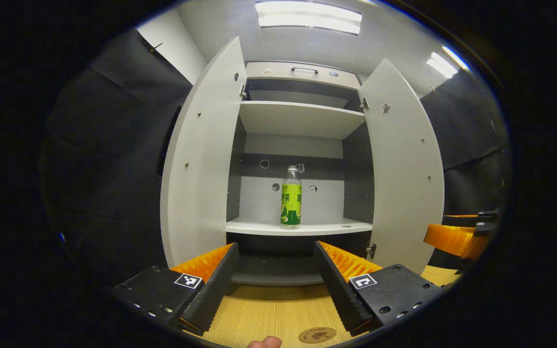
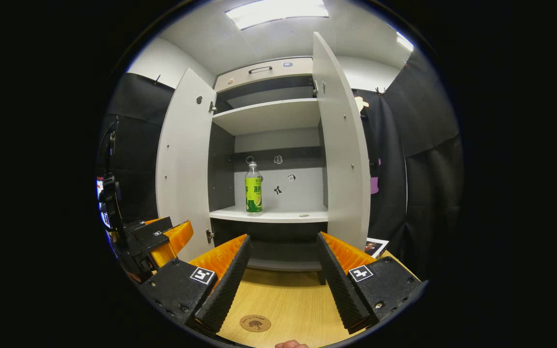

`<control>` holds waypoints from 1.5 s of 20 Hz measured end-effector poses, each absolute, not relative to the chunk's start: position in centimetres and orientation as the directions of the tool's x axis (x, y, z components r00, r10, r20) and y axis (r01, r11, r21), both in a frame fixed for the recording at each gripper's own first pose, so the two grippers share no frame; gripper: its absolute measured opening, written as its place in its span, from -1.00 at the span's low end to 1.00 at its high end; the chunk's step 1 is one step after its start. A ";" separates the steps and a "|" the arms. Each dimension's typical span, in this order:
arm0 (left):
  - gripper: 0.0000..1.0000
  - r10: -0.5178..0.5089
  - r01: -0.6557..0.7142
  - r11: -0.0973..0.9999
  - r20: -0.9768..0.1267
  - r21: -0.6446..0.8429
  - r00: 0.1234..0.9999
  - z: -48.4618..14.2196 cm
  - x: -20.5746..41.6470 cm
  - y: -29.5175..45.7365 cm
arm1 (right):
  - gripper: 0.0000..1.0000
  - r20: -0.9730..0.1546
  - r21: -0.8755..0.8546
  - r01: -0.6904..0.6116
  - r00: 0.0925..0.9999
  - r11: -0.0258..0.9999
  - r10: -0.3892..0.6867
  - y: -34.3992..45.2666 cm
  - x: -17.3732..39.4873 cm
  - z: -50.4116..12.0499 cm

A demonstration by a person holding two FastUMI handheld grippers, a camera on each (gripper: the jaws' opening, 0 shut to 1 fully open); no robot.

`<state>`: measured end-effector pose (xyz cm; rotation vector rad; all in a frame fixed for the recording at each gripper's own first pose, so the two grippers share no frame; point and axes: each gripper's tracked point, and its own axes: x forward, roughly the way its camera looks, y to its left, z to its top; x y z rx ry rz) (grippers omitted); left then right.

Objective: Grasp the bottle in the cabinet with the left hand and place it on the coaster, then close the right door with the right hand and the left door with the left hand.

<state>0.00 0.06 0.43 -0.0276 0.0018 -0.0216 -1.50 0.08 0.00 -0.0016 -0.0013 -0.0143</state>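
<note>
Table point(image 2: 288, 302): pale wood top, running up to the foot of the cabinet point(image 1: 302, 140).
Coaster point(image 2: 255, 323): round, flat on the table, well in front of the cabinet.
Lower shelf point(image 1: 327, 227): white, inside the cabinet.
Bottle point(image 1: 291, 198): upright on the lower shelf.

Bright ceiling panels point(image 1: 307, 17), sharp focus, fisheye-bent edges.

Bottle point(image 1: 291, 197) upright on cabinet shelf point(image 1: 327, 227) — left claw point(image 1: 276, 280) spread (empty), doors open.
</note>
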 end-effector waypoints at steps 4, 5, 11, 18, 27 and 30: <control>0.89 -0.070 0.068 0.996 -0.035 -0.056 0.997 0.2 1.0 -0.8 | 0.65 -0.003 0.001 0.021 1.000 1.000 -0.021 -0.1 -1.5 0.0; 0.89 -0.082 0.078 0.994 -0.044 -0.071 0.996 0.1 1.5 -1.0 | 0.65 -0.006 0.003 0.021 1.000 1.000 -0.021 -0.2 -1.5 -0.1; 0.89 -0.151 0.150 0.988 -0.019 -0.041 0.988 1.5 5.8 -2.2 | 0.65 -0.004 -0.008 0.042 0.999 0.999 -0.042 -0.7 -2.0 0.1; 0.89 -0.235 0.236 0.972 0.021 -0.017 0.972 4.3 12.8 -4.4 | 0.65 0.007 0.007 0.100 0.995 0.995 -0.100 -2.2 -2.4 0.7; 0.89 -0.200 0.200 0.980 0.013 -0.009 0.980 4.6 24.4 -4.1 | 0.65 0.010 0.015 0.133 0.991 0.991 -0.134 -2.7 -2.0 1.0; 0.89 -0.183 0.183 0.983 -0.003 -0.001 0.983 3.7 27.7 -4.2 | 0.65 -0.007 0.023 0.144 0.990 0.989 -0.144 -2.9 -1.5 0.8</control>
